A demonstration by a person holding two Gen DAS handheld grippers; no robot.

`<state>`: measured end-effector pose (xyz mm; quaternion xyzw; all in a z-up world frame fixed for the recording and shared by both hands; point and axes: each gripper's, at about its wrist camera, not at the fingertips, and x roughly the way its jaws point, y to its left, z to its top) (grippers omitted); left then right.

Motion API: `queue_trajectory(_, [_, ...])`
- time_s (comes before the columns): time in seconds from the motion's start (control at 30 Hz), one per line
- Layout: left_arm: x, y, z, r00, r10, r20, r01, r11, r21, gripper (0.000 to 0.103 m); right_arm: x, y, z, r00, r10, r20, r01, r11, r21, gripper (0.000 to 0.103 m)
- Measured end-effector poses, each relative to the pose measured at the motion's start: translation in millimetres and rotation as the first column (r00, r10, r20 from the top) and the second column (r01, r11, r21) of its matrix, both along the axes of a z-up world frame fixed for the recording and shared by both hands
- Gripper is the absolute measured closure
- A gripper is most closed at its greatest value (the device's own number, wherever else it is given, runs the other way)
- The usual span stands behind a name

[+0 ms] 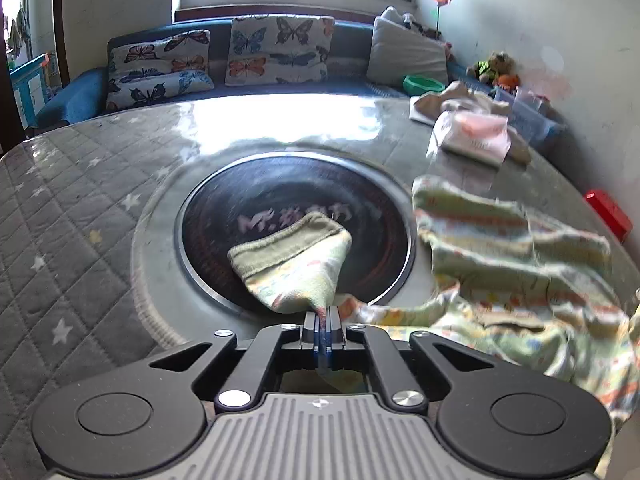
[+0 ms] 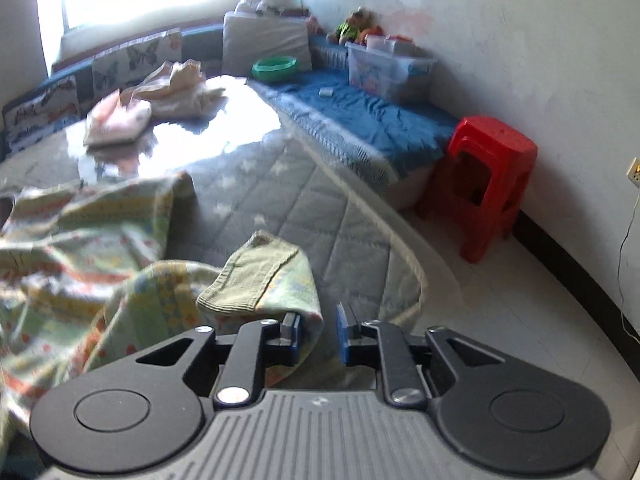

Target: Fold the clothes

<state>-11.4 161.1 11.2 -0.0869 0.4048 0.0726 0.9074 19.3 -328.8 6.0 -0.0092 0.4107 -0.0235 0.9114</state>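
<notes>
- The patterned garment (image 1: 516,280), pale green and yellow with orange marks, lies rumpled across the quilted grey table cover (image 1: 72,208), spreading off to the right in the left wrist view and blurred there.
- One ribbed green cuff (image 1: 288,252) of it is lifted over the round dark inset (image 1: 224,216) in the middle of the table.
- Left gripper (image 1: 323,322): fingers pressed together, cloth pinched between them right behind that cuff.
- Over on the right wrist view, the same garment (image 2: 80,248) heaps at the left, and a second ribbed cuff (image 2: 248,280) lies just ahead of the right gripper (image 2: 319,334).
- Right gripper's fingers stand apart; the left blue pad (image 2: 295,336) touches the cloth edge, the right blue pad (image 2: 342,334) is clear of it, nothing clamped.
- Further back on the table, a folded pink-and-white piece (image 2: 116,124) sits beside a cream bundle (image 2: 180,88).
- Beyond the table edge: a blue-covered bench (image 2: 360,120) carrying a green bowl (image 2: 275,67) and a clear storage box (image 2: 384,68).
- A red plastic stool (image 2: 488,184) stands on the floor by the wall.
- Butterfly cushions (image 1: 276,50) line the back under the window.
</notes>
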Motion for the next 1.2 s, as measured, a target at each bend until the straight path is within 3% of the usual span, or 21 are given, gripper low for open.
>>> queue_trajectory(0.1, [-6.7, 6.2, -1.5, 1.000, -0.001, -0.022, 0.001, 1.000, 0.008, 0.100, -3.0, -0.7, -2.0, 0.999, 0.016, -0.035, -0.015, 1.000, 0.015, 0.076])
queue_trajectory(0.2, [-10.0, 12.1, -1.5, 0.999, 0.004, -0.037, -0.003, 1.000, 0.007, 0.098, -9.4, -2.9, -0.6, 0.997, 0.037, -0.070, -0.035, 0.999, 0.025, 0.075])
queue_trajectory(0.43, [-12.0, 17.4, 1.5, 0.998, 0.002, -0.057, 0.000, 0.999, 0.034, 0.077, -15.1, -13.0, 21.3, 0.999, 0.026, -0.024, -0.024, 0.998, 0.065, 0.073])
queue_trajectory(0.57, [-12.8, 21.1, 9.7, 0.999, 0.011, -0.053, -0.008, 0.999, 0.053, 0.059, 1.4, -3.5, 33.2, 0.997, 0.068, 0.022, -0.070, 0.993, 0.095, 0.072])
queue_trajectory(0.63, [-14.4, 23.4, 14.7, 0.999, 0.019, -0.048, -0.016, 0.998, 0.067, 0.056, 8.9, 3.8, 42.3, 0.995, 0.090, 0.053, -0.094, 0.992, 0.081, 0.068])
queue_trajectory(0.87, [-9.4, 33.8, 25.7, 0.999, 0.042, -0.032, -0.040, 0.996, 0.076, 0.049, 26.6, 15.1, 75.9, 0.984, 0.103, 0.147, -0.109, 0.993, 0.034, 0.065])
queue_trajectory(1.2, [40.6, 4.7, 27.0, 0.999, -0.032, 0.004, 0.032, 0.999, -0.006, 0.049, 71.4, 51.4, 48.3, 0.975, 0.198, 0.101, -0.209, 0.971, 0.115, 0.065])
